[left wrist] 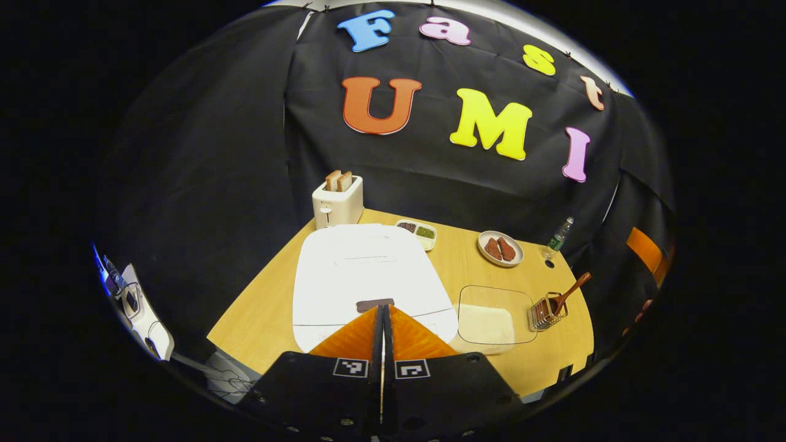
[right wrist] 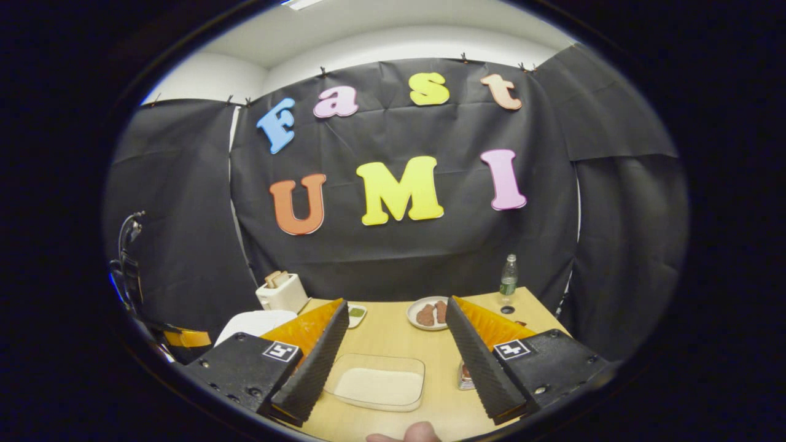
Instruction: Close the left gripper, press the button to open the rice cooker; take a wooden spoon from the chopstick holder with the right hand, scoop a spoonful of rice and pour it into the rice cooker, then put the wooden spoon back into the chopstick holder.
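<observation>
Left tool (left wrist: 382,309) I see pressed together, tips right at the dark button (left wrist: 374,304) on the front edge of the white, smooth-lidded rice cooker (left wrist: 368,276), lid down. Right of it on the wooden surface (left wrist: 454,267) sit a clear tray of rice (left wrist: 491,316) and the wire chopstick holder (left wrist: 548,312), wooden spoon (left wrist: 571,290) leaning out. Right tool (right wrist: 393,319) is spread wide above the tray.

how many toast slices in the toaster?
2, side by side in the toaster's slots: left slice, right slice. The toaster stands at the table's far corner, behind the rice cooker.
</observation>
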`<state>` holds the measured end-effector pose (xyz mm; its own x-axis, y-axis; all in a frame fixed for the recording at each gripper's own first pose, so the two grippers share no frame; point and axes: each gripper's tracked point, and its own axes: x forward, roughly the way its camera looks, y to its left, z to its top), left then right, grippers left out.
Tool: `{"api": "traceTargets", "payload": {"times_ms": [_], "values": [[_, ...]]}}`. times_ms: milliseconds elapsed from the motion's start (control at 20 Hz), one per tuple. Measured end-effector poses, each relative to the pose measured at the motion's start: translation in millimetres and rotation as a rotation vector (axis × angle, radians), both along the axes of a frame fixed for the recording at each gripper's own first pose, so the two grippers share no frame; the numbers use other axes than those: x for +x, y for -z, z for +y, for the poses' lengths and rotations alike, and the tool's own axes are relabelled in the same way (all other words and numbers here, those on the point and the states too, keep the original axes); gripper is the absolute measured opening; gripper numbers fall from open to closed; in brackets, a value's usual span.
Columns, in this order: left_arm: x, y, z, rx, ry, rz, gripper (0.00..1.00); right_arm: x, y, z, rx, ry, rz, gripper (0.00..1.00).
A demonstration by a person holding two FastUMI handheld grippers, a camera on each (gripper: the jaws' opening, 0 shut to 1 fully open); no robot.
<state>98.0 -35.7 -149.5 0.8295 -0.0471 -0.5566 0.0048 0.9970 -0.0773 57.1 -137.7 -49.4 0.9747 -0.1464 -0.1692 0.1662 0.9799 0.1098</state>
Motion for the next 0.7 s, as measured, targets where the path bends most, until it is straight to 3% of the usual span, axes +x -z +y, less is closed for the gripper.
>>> {"api": "traceTargets", "payload": {"times_ms": [150,700], "values": [[15,12,-1,-0.051,-0.001,0.047,0.0,6,6,-12,0.012,0.005,0.012,1.0],[48,66,14,-0.046,-0.057,0.162,0.0,24,35,-41,0.049,0.019,0.081,0.96]]}}
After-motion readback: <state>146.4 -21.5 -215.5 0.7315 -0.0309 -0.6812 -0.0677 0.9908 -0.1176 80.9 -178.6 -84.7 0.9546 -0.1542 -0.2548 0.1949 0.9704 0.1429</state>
